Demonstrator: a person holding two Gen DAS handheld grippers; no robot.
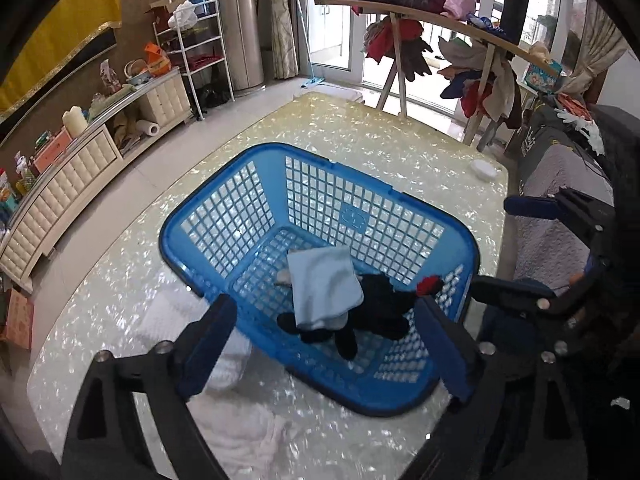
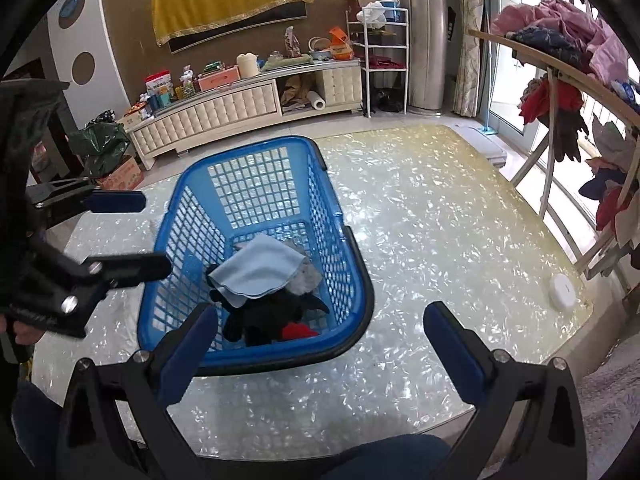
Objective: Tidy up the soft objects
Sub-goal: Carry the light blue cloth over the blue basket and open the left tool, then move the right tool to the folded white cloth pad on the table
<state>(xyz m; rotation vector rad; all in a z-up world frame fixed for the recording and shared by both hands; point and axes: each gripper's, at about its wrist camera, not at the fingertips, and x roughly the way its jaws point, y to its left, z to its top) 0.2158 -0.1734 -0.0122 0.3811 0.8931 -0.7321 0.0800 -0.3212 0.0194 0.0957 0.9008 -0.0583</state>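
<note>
Both jaws wide, empty — blue basket (image 1: pixel 224 216) between, white towel (image 1: pixel 240 424) just outside.

Basket (image 1: pixel 256 216): blue plastic lattice, glossy. Table (image 2: pixel 440 220): smooth, shiny, pearl-like flakes. Light blue cloth (image 1: pixel 324 288): soft, matt. Black plush toy (image 1: pixel 380 312): fuzzy. White towel (image 1: pixel 236 420), near left: fluffy fabric.
</note>
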